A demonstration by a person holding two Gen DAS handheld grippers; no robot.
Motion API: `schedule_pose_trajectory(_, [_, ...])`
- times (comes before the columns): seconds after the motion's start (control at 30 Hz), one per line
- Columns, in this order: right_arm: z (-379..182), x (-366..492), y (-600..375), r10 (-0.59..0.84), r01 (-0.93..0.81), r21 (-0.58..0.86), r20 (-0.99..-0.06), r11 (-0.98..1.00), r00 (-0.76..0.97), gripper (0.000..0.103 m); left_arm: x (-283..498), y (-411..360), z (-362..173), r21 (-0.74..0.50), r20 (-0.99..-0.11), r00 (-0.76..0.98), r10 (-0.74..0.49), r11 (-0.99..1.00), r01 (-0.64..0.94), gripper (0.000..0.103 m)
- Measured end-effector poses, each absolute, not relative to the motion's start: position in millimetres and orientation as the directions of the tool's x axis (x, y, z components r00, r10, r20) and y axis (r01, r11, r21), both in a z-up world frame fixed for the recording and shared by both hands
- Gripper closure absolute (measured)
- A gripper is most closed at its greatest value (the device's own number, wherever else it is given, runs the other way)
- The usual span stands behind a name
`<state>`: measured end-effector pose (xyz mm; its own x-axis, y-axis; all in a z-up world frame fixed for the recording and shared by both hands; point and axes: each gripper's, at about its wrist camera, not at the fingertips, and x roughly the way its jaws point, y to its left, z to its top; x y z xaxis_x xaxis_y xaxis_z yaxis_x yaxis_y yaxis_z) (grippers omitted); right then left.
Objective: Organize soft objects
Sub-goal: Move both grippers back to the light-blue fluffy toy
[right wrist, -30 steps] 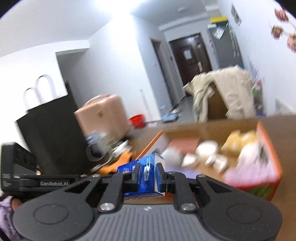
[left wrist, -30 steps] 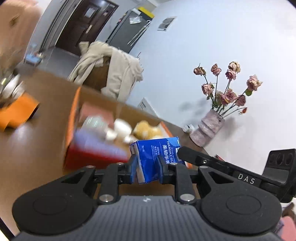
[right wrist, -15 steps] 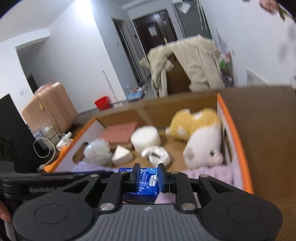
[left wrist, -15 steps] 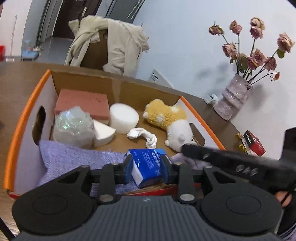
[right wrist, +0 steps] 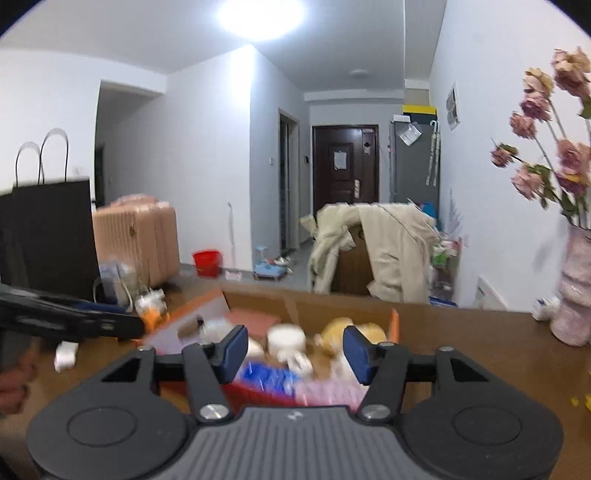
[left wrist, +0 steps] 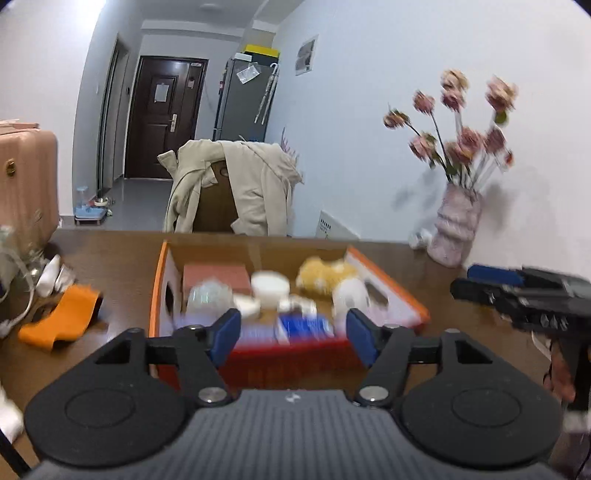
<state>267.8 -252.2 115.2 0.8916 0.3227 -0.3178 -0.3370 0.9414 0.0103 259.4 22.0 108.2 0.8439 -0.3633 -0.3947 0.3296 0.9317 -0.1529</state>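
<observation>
The blue tissue pack (left wrist: 304, 326) has been dropped at the near end of the box (left wrist: 391, 280); both the left tool (left wrist: 293, 338) and right tool (right wrist: 291, 350), jaws just opened, are spread and empty. Another soft item must be fetched next.

White walls (right wrist: 207, 147); dark door (left wrist: 162, 114), coat-draped chair (left wrist: 229, 192), ceiling light (right wrist: 260, 14)

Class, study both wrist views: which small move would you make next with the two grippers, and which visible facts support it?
Probably draw both back from the box. The left gripper and right gripper have just been opening, their pads touch nothing, and the blue tissue pack lies inside. The orange cloth looks like the next pick.
</observation>
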Motion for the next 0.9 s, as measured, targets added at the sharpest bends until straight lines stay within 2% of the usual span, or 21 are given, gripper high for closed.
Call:
schedule_pose_trajectory(0.1, [93.0, 233.0, -262.6, 0.302, -0.317, 0.012, -0.335, 0.948, 0.892, 0.046, 220.3, 23.2, 83.5, -0.143, -0.376, 0.866, -0.329, 0.944, 0.297, 0.029])
schedule_pose_trajectory(0.2, [73.0, 199.1, -266.2, 0.284, -0.297, 0.013, -0.340, 0.955, 0.897, 0.041, 185.2, 27.3, 63.6, -0.169, -0.341, 0.895, -0.289, 0.955, 0.244, 0.024])
schedule_pose_trajectory(0.23, [67.2, 186.2, -267.2, 0.285, -0.293, 0.026, -0.333, 0.956, 0.899, 0.036, 175.4, 29.3, 59.3, -0.178, -0.327, 0.903, -0.280, 0.956, 0.232, 0.019])
schedule_pose_trajectory(0.27, [62.0, 174.3, -269.8, 0.291, -0.291, 0.049, -0.325, 0.955, 0.900, 0.028, 166.7, 31.3, 54.9, -0.185, -0.316, 0.909, -0.273, 0.957, 0.223, 0.017])
schedule_pose_trajectory(0.33, [50.6, 154.2, -272.5, 0.317, -0.305, 0.089, -0.312, 0.948, 0.895, 0.021, 155.4, 31.9, 46.2, -0.163, -0.324, 0.903, -0.281, 0.957, 0.239, 0.014])
schedule_pose_trajectory(0.4, [38.5, 138.8, -274.4, 0.343, -0.318, 0.130, -0.315, 0.939, 0.885, 0.020, 150.9, 33.0, 40.0, -0.129, -0.335, 0.900, -0.280, 0.959, 0.251, 0.012])
schedule_pose_trajectory(0.57, [15.1, 124.9, -283.3, 0.355, -0.297, 0.217, -0.318, 0.930, 0.879, 0.017, 153.5, 41.5, 24.5, -0.195, -0.384, 0.874, -0.298, 0.951, 0.239, 0.011])
schedule_pose_trajectory(0.67, [8.8, 124.0, -287.7, 0.323, -0.255, 0.240, -0.312, 0.937, 0.893, 0.017, 154.1, 49.2, 22.6, -0.249, -0.365, 0.867, -0.339, 0.933, 0.260, 0.007])
schedule_pose_trajectory(0.8, [7.3, 129.0, -290.5, 0.344, -0.269, 0.262, -0.304, 0.927, 0.889, 0.018, 159.0, 37.6, 20.8, -0.216, -0.411, 0.842, -0.350, 0.935, 0.283, 0.007])
schedule_pose_trajectory(0.9, [7.5, 131.9, -289.8, 0.361, -0.283, 0.269, -0.311, 0.921, 0.879, 0.018, 156.1, 30.7, 19.9, -0.218, -0.398, 0.837, -0.377, 0.925, 0.313, 0.007])
